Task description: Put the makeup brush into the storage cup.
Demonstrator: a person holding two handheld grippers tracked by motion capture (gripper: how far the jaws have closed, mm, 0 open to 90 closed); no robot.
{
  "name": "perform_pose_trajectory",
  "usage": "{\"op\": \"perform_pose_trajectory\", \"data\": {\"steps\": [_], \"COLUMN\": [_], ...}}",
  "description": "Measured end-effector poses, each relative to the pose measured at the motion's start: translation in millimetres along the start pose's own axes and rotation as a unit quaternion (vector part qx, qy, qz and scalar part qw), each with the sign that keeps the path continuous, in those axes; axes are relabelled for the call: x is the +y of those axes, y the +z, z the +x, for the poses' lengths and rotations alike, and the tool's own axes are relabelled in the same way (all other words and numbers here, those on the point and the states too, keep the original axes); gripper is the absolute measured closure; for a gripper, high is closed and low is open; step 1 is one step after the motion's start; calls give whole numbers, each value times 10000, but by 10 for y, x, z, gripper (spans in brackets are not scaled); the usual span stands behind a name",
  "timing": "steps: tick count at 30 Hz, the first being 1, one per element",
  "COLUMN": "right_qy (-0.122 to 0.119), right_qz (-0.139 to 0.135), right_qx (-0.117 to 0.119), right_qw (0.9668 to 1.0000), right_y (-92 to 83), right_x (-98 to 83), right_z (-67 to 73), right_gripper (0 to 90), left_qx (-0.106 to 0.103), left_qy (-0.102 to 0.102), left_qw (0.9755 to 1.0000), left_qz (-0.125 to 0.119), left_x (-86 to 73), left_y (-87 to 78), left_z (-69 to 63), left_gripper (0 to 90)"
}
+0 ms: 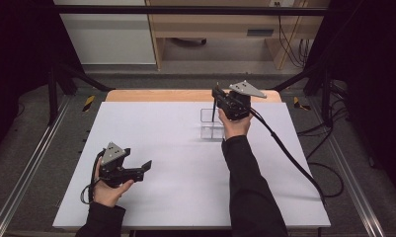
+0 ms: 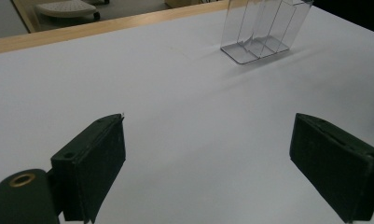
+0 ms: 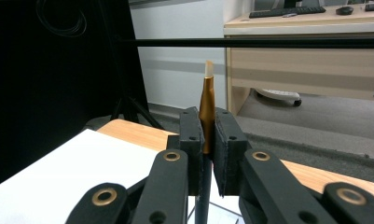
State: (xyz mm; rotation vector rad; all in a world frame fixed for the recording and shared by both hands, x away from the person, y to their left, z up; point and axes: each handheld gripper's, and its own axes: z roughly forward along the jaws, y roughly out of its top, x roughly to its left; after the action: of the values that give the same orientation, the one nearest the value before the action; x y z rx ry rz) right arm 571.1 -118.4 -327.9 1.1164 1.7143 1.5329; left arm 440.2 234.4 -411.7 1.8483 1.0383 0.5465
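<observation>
While the left tongs (image 1: 145,166) rest spread apart low over the white surface (image 1: 176,163), the right tongs (image 1: 216,94) are clamped on one upright gold-tipped pen (image 3: 206,107), held directly above one clear, divided plastic holder (image 1: 211,123) standing mid-surface.

White sheet (image 1: 185,163) lies under both grippers, covering the table; a bare wooden edge (image 1: 156,95) shows beyond the right gripper (image 1: 215,93). Black horizontal bar (image 1: 185,10) crosses well beyond the right gripper. Past it stands a wooden desk (image 1: 210,24); the right gripper view shows a keyboard (image 3: 287,11) on top and a white chair base (image 3: 278,95) beneath. 2 yellow-black floor markers: 1 (image 1: 88,102) beyond the left gripper (image 1: 143,169), 1 (image 1: 299,103) right of the right gripper. Loose cables (image 1: 329,128) on the floor farther right.
</observation>
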Motion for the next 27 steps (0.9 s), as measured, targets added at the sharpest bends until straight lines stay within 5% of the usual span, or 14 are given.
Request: {"op": "perform_pose_trajectory", "data": {"steps": [27], "right_qy": [-8], "right_qz": [116], "right_qx": [-239], "right_qw": [9996], "right_y": [347], "right_x": [-55], "right_z": [-69], "right_gripper": [839], "left_qx": [-28], "left_qy": [-18], "left_qw": [10000], "left_qz": [-58], "left_x": [8], "left_y": [-31], "left_z": [32], "left_gripper": [100]}}
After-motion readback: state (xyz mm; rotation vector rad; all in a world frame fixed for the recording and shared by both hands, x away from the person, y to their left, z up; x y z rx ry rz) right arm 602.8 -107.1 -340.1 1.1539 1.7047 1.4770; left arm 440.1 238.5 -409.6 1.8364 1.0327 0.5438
